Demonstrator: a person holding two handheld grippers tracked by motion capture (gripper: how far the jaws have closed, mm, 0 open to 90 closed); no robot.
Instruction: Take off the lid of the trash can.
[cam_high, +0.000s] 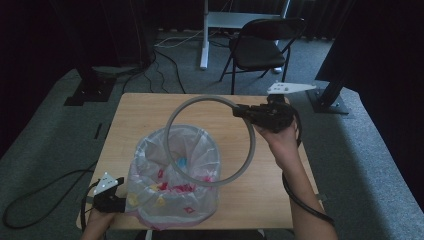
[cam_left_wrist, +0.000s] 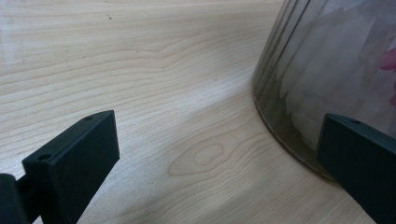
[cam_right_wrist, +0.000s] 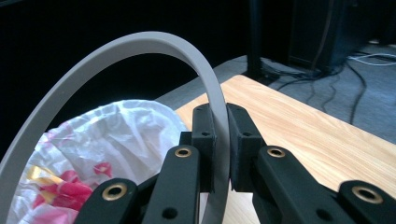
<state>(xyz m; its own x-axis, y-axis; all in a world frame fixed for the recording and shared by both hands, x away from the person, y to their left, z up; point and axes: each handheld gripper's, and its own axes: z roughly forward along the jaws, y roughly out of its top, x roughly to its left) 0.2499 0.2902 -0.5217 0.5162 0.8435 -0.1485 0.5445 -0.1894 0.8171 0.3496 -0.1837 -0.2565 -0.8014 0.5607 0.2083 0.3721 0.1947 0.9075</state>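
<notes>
A grey ring (cam_high: 250, 150) hangs tilted above the table, over a clear bin (cam_high: 172, 175) lined with a white plastic bag that has red and yellow print. My right gripper (cam_high: 240, 111) is shut on the ring's far right part; in the right gripper view the ring (cam_right_wrist: 140, 44) arcs up from between the two black jaws, and the bag (cam_right_wrist: 112, 135) lies below at the left. My left gripper (cam_high: 117, 192) sits low at the bin's near left side, open. In the left gripper view the bin's wall (cam_left_wrist: 322, 70) stands just behind the right jaw, with bare wood between the jaws.
The wooden table (cam_high: 140, 112) stands on grey carpet. A black folding chair (cam_high: 260, 45) and a white table leg (cam_high: 204, 35) are beyond the far edge. Black stands flank the table, and cables trail on the floor at the left (cam_high: 45, 190).
</notes>
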